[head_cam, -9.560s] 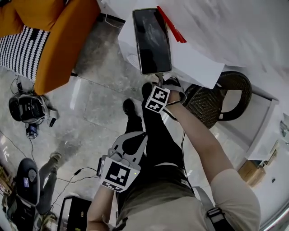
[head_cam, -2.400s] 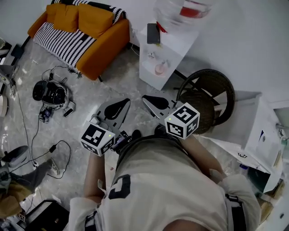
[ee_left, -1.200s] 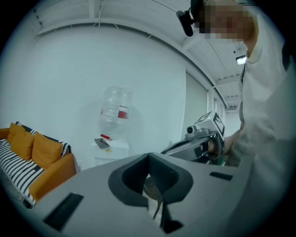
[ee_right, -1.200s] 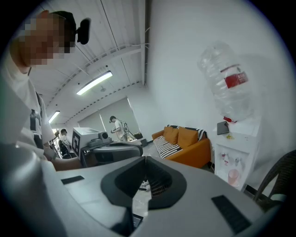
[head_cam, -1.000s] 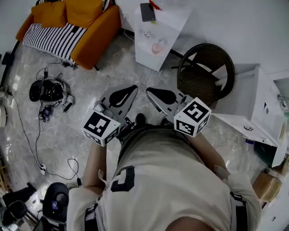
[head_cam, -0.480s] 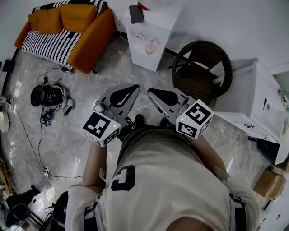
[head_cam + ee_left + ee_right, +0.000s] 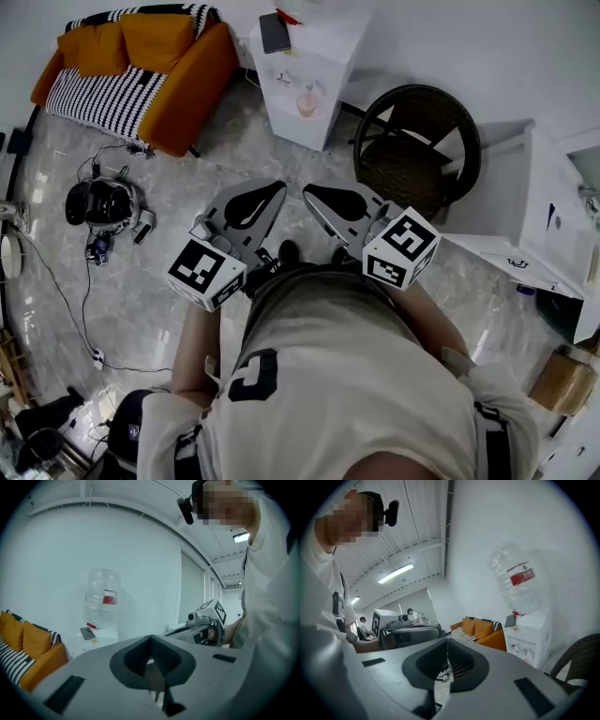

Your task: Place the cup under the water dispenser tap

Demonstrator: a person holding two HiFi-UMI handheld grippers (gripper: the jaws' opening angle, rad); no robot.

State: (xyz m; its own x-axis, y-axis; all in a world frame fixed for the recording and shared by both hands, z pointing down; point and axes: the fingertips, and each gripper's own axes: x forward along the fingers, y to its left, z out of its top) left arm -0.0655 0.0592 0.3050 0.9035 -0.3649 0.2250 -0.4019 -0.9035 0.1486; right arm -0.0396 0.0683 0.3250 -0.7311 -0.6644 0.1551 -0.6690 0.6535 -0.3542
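Note:
A small pinkish cup (image 7: 307, 102) stands in the niche of the white water dispenser (image 7: 314, 56), far ahead at the top of the head view. A dark phone (image 7: 275, 33) lies on the dispenser's top. The big clear bottle (image 7: 518, 581) sits on the dispenser (image 7: 532, 630) in the right gripper view, and the bottle (image 7: 103, 597) also shows in the left gripper view. My left gripper (image 7: 274, 188) and right gripper (image 7: 309, 192) are held side by side close to the body, both shut and empty, well short of the dispenser.
An orange sofa (image 7: 178, 66) with a striped blanket stands at the far left. A dark wicker chair (image 7: 417, 141) stands right of the dispenser, with a white cabinet (image 7: 539, 216) beyond it. A device with cables (image 7: 101, 206) lies on the marble floor at the left.
Since the earliest frame the person has backed away from the dispenser, both grippers drawn in to the body. Over the last second the dispenser has drifted left in the head view; the jaws stay shut.

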